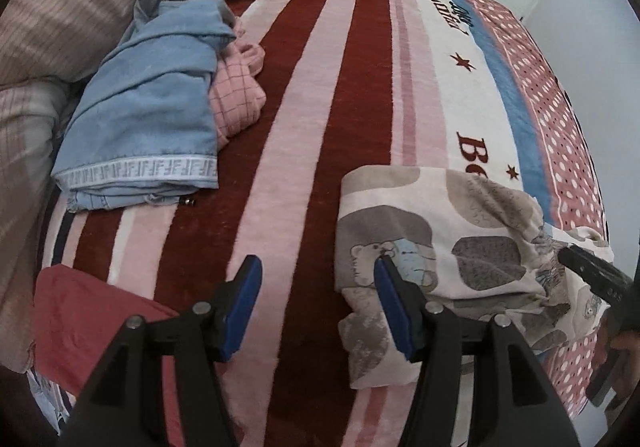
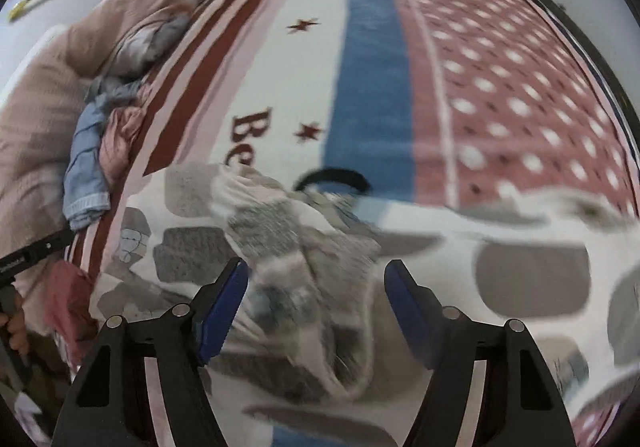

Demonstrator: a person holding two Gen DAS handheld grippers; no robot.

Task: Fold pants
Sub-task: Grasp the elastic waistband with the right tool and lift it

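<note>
Soft even light; right wrist view motion-blurred, both fisheye-bent at edges.

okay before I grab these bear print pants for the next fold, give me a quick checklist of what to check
1. Left gripper open: ok, jaws spread wide.
2. Right gripper open: ok, nothing clamped.
3. Left gripper lined up on the pants: not ok, only one finger overlaps the edge; the other is over the blanket.
4. Pants flat: not ok, bunched between the right gripper's fingers.
5. Fold space on the blanket: ok, the denim pile lies apart.
6. Waistband position: cannot tell, the right view is blurred.
</note>
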